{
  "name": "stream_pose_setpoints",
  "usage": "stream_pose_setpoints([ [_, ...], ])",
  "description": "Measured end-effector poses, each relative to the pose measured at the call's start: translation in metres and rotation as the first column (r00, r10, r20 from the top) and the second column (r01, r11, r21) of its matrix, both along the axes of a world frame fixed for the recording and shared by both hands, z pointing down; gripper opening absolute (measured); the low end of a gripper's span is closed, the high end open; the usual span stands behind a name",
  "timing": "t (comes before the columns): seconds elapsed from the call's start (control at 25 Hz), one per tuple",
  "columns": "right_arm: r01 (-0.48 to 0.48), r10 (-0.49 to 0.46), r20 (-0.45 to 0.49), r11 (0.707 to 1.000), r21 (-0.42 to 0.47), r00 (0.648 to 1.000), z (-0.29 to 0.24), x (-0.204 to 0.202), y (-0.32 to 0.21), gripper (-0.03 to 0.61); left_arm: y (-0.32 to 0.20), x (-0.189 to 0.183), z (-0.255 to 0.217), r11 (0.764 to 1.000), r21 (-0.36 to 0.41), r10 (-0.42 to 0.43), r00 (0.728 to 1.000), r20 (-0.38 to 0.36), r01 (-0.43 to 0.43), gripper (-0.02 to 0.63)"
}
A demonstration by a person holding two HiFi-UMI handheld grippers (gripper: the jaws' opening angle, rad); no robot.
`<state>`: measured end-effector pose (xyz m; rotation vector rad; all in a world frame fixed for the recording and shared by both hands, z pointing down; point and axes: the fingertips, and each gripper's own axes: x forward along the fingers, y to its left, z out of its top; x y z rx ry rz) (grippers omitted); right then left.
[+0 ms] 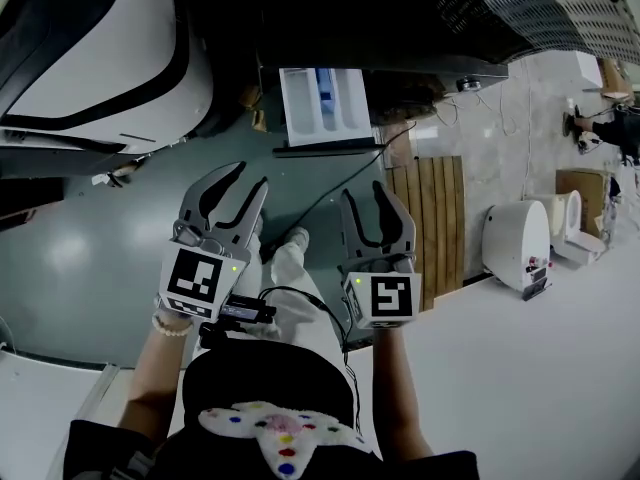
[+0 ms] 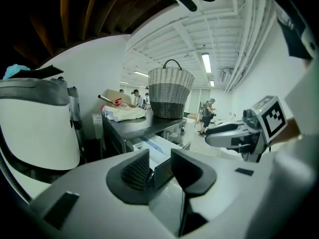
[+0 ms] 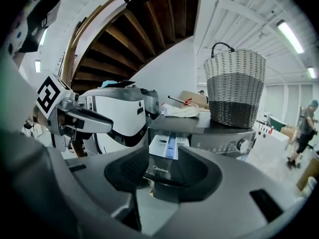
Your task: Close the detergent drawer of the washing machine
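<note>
The white detergent drawer (image 1: 325, 103) sticks out of the dark washing machine (image 1: 400, 18), its dark front panel toward me. Both grippers hover short of it. My left gripper (image 1: 250, 175) is open and empty, below and left of the drawer. My right gripper (image 1: 363, 193) is also open and empty, below and slightly right of it. In the right gripper view the drawer (image 3: 167, 146) shows ahead between the spread jaws (image 3: 162, 176), apart from them. In the left gripper view the drawer (image 2: 157, 146) lies beyond the open jaws (image 2: 160, 171).
A wicker basket (image 3: 234, 91) and folded cloth (image 3: 182, 111) sit on the washing machine's top. A large white machine (image 1: 90, 58) stands to the left. Wooden slats (image 1: 435, 218) and a small white appliance (image 1: 518, 243) lie on the floor to the right. People stand in the background (image 3: 304, 128).
</note>
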<state>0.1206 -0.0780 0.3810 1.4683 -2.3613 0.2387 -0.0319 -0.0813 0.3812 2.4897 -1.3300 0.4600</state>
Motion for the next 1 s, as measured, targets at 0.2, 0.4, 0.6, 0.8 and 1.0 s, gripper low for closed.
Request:
stream_pose_setpoints([
  [0.2,0.016,-0.016,-0.019,1.0,-0.007,1.0,0.02,0.005,-0.01,0.173,0.001,0.005,0.027,0.999,-0.033,-0.013,1.0,0.008,0.013,0.132],
  [0.4,-0.001,0.0,-0.016,0.999,-0.036,1.0,0.046,0.013,-0.019,0.178,-0.002,0.005,0.049,0.998,-0.054,-0.038,0.999,0.019,0.039,0.132],
  [0.6,-0.039,0.039,0.0,0.996,-0.077,0.999,0.072,0.023,-0.027,0.183,-0.009,0.006,0.067,0.996,-0.06,-0.062,0.997,0.038,0.064,0.132],
  [0.8,-0.059,0.059,-0.001,0.993,-0.098,0.998,0.094,0.031,-0.037,0.186,-0.014,0.008,0.087,0.994,-0.073,-0.081,0.996,0.048,0.085,0.132],
  [1.0,-0.069,0.068,-0.016,0.991,-0.118,0.998,0.114,0.04,-0.044,0.186,-0.017,0.014,0.103,0.992,-0.086,-0.089,0.994,0.059,0.094,0.132],
])
